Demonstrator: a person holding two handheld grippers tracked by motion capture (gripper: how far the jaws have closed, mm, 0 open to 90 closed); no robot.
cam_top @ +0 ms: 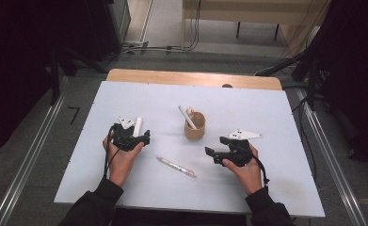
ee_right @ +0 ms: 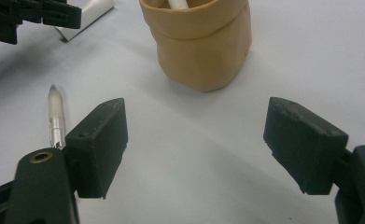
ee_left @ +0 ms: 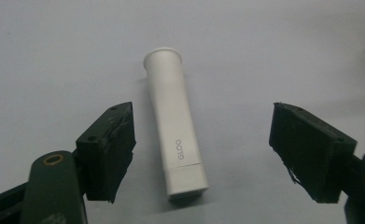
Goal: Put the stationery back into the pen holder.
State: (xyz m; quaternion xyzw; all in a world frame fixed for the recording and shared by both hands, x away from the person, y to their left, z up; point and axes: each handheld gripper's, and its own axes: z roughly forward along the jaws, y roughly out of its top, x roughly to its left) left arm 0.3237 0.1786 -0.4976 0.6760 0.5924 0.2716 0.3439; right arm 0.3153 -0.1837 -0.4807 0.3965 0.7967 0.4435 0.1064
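A white glue stick (ee_left: 174, 136) marked GLOO lies flat on the white table, between the wide-apart jaws of my left gripper (ee_left: 201, 154), which is open and not touching it. From above, that stick (cam_top: 137, 125) pokes out beyond the left gripper (cam_top: 133, 135). A tan cup (cam_top: 195, 126) stands mid-table with a white pen (cam_top: 187, 117) leaning in it. A clear pen (cam_top: 176, 167) lies in front of the cup. My right gripper (cam_top: 211, 151) is open, pointing toward the cup (ee_right: 200, 42), with bare table between its jaws. The clear pen's tip (ee_right: 55, 114) shows beside its left jaw.
The white table top (cam_top: 266, 117) has a wooden strip along its far edge. The other hand's gripper (ee_right: 31, 16) sits at the top left of the right gripper view. Cables and dark stands crowd the floor beyond the table.
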